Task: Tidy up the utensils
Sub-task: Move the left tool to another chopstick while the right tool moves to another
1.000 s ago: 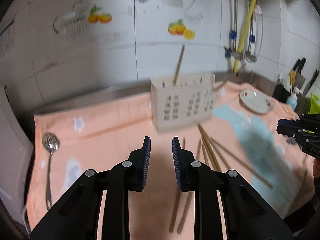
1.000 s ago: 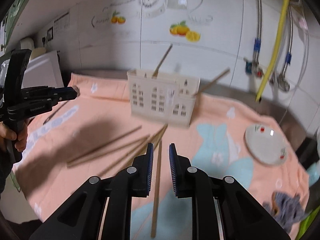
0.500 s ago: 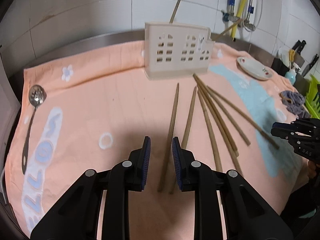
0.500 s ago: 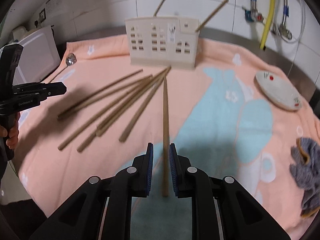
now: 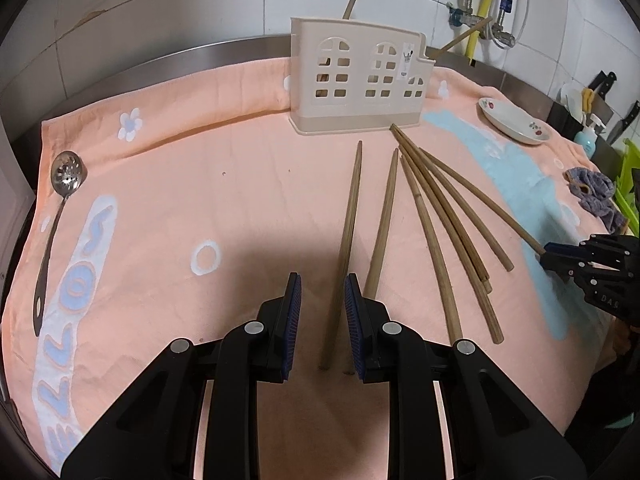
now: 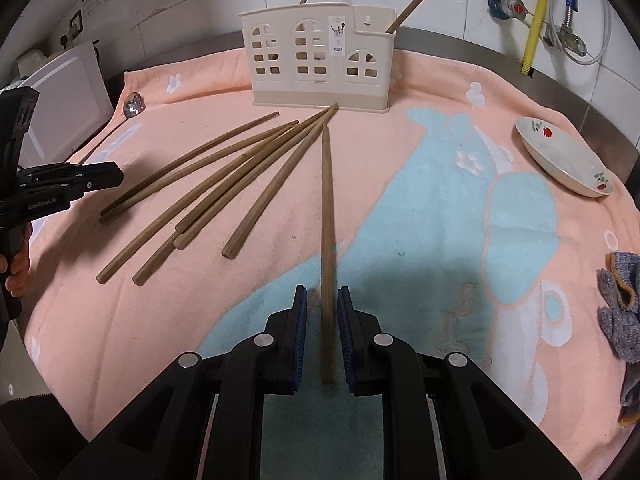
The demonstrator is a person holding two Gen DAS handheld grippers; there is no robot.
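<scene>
The left gripper [image 5: 320, 322] hangs low over the near edge of the peach towel [image 5: 208, 168], its jaws apart by a narrow gap with the near end of one chopstick [image 5: 346, 240] lying between the blue pads, untouched on either side as far as the view shows; the right gripper [image 6: 322, 336] sits likewise low near the towel's front edge, its jaws set narrowly around the near end of a single chopstick [image 6: 327, 216], and I cannot tell whether the pads grip it or merely flank it; half a second ago both grippers stood farther back and higher, and each has since come forward so that a stick now runs in between its pads. The other loose chopsticks [image 6: 224, 184] lie fanned on the towel's middle, tips converging toward the cream utensil holder [image 6: 316, 64] at the back edge; two chopsticks stand leaning in that holder; a slotted spoon [image 5: 60, 204] lies along the towel's left edge; a small flowered dish [image 6: 568, 164] rests near the right back corner; a grey rag [image 6: 622, 312] lies bunched at the right edge.
</scene>
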